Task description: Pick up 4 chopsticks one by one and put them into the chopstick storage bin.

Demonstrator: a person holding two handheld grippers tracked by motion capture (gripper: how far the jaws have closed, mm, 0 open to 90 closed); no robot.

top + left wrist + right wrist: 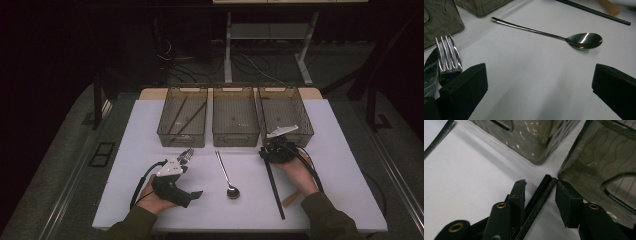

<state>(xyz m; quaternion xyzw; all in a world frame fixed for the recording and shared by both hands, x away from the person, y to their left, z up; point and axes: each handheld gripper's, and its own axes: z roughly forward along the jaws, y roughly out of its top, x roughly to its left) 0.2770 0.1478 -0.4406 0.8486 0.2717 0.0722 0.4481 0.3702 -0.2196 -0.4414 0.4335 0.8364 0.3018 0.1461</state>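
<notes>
High view: the right gripper (274, 145) is sitting at the near edge of the right bin (284, 114), over the far end of a black chopstick (274, 189) that is lying on the white worktop (340, 165); a spoon (226, 175) is lying between the hands; the left gripper (175, 172) is resting near a fork (187, 156)
Left gripper view: its jaws are standing wide apart with nothing between them; the fork (447, 56) is lying just beside the left-hand jaw, the spoon (554, 36) lying farther off
Right gripper view: the jaws are standing partly open around the chopstick (537, 201); the pads are not pressing it; the tip is lying by the bin corner (604, 165)
</notes>
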